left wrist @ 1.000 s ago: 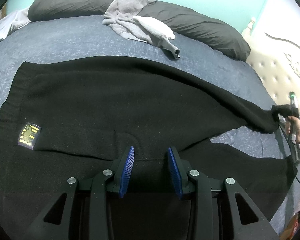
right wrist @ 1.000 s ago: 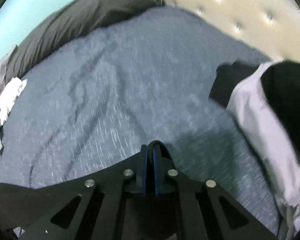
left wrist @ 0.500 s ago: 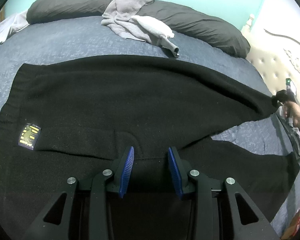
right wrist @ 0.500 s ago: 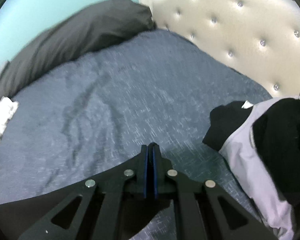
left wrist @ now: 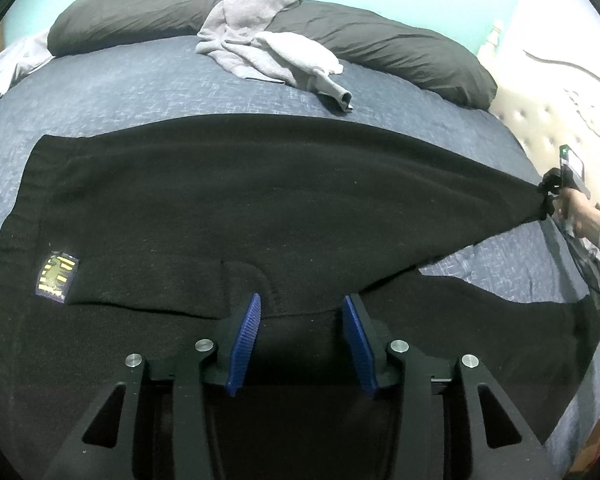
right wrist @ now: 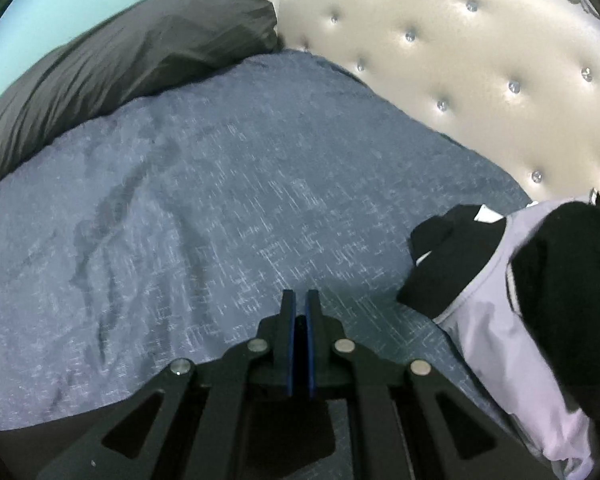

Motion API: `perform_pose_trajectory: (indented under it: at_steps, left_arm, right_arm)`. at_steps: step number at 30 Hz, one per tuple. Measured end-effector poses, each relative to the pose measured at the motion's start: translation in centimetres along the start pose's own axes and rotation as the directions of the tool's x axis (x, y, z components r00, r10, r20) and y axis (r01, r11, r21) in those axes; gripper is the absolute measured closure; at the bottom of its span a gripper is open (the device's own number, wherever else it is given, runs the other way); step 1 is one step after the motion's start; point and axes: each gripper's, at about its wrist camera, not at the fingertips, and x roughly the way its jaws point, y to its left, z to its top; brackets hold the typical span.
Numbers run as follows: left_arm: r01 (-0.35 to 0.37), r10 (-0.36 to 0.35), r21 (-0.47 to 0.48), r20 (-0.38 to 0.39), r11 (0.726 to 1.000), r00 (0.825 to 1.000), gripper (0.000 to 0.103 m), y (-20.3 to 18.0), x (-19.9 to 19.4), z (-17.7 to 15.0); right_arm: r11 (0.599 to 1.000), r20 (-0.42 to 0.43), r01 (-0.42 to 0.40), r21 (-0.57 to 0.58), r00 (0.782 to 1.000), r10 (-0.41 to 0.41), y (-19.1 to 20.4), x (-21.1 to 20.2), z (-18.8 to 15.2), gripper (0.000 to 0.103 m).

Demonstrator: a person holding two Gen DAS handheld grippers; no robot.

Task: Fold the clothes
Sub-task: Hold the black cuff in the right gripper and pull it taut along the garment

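Black trousers [left wrist: 260,200] with a yellow patch [left wrist: 56,276] lie spread across the blue-grey bed. My left gripper [left wrist: 300,308] hovers low over their near middle. Its jaws are opening, with black cloth under the gap and neither blue pad pressing on it. At the far right, my right gripper [left wrist: 548,196] is shut on the end of one trouser leg, which is stretched taut, a person's hand behind it. In the right wrist view the right gripper [right wrist: 299,300] has its pads together with black cloth pinched low between them, and the trousers [right wrist: 40,436] trail off below left.
A heap of grey clothes [left wrist: 260,48] lies on long dark pillows [left wrist: 380,52] at the far side. A tufted cream headboard [right wrist: 460,60] stands to the right. A pile of lilac and black clothes [right wrist: 520,300] lies near it. White cloth [left wrist: 4,68] shows far left.
The right gripper has drawn the leg end farther right, pulling that leg straight and taut. The left jaws have widened a little. The right wrist view has swung toward the headboard.
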Motion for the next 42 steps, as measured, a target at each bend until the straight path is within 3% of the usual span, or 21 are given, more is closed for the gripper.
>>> perform_pose_trajectory:
  at_steps: [6, 9, 13, 15, 17, 19, 25, 28, 29, 32, 38, 42]
  left_arm:
    - [0.004, -0.004, -0.005, 0.001, 1.0, 1.0, 0.056, 0.0, -0.1, 0.1]
    - [0.009, -0.009, -0.008, 0.002, 1.0, 1.0, 0.055, 0.0, -0.1, 0.1]
    - [0.017, -0.017, -0.009, 0.006, 1.0, 1.0, 0.055, -0.1, -0.3, 0.2]
    - [0.023, -0.023, -0.009, 0.01, 1.0, 1.0, 0.055, -0.2, -0.5, 0.2]
    - [0.028, -0.028, -0.008, 0.013, 1.0, 1.0, 0.054, -0.4, -0.6, 0.3]
    - [0.033, -0.033, -0.008, 0.014, 0.999, 0.999, 0.054, -0.5, -0.7, 0.3]
    - [0.033, -0.033, -0.009, 0.013, 0.999, 0.999, 0.054, -0.4, -0.7, 0.4]
    - [0.03, -0.03, -0.009, 0.014, 1.0, 0.999, 0.054, -0.4, -0.6, 0.4]
    - [0.029, -0.029, -0.009, 0.013, 1.0, 0.999, 0.054, -0.4, -0.6, 0.4]
    - [0.026, -0.026, -0.005, 0.009, 1.0, 1.0, 0.054, -0.4, -0.5, 0.4]
    - [0.02, -0.02, 0.003, 0.007, 1.0, 1.0, 0.054, -0.4, -0.4, 0.4]
    - [0.018, -0.018, 0.002, 0.006, 1.0, 1.0, 0.054, -0.3, -0.3, 0.4]
  right_arm:
    - [0.996, 0.021, -0.024, 0.082, 1.0, 0.023, -2.1, -0.4, 1.0, 0.097]
    - [0.979, 0.058, -0.097, 0.177, 0.994, 0.088, -4.7, -1.5, 1.4, 0.096]
    - [0.973, 0.061, -0.193, 0.128, 0.981, 0.186, -4.9, -2.8, 0.4, 0.095]
    - [0.956, 0.012, -0.247, 0.161, 0.969, 0.248, -5.4, -2.4, -0.8, 0.088]
    - [0.941, -0.018, -0.279, 0.194, 0.958, 0.287, -5.7, -2.1, -2.1, 0.064]
    - [0.925, -0.044, -0.307, 0.224, 0.945, 0.324, -5.9, -1.8, -3.5, 0.062]
    - [0.906, -0.053, -0.354, 0.23, 0.926, 0.375, -5.5, -1.7, -6.2, 0.062]
    - [0.914, -0.057, -0.355, 0.195, 0.927, 0.372, -4.8, -1.5, -6.2, 0.074]
    - [0.929, -0.076, -0.33, 0.171, 0.935, 0.346, -4.3, -1.2, -6.2, 0.087]
    - [0.937, -0.071, -0.304, 0.17, 0.945, 0.32, -4.4, -0.9, -5.8, 0.096]
    - [0.936, -0.018, -0.269, 0.226, 0.96, 0.28, -5.3, -0.9, -3.6, 0.098]
    - [0.952, -0.113, -0.254, 0.173, 0.955, 0.275, -4.3, 0.5, -2.6, 0.098]
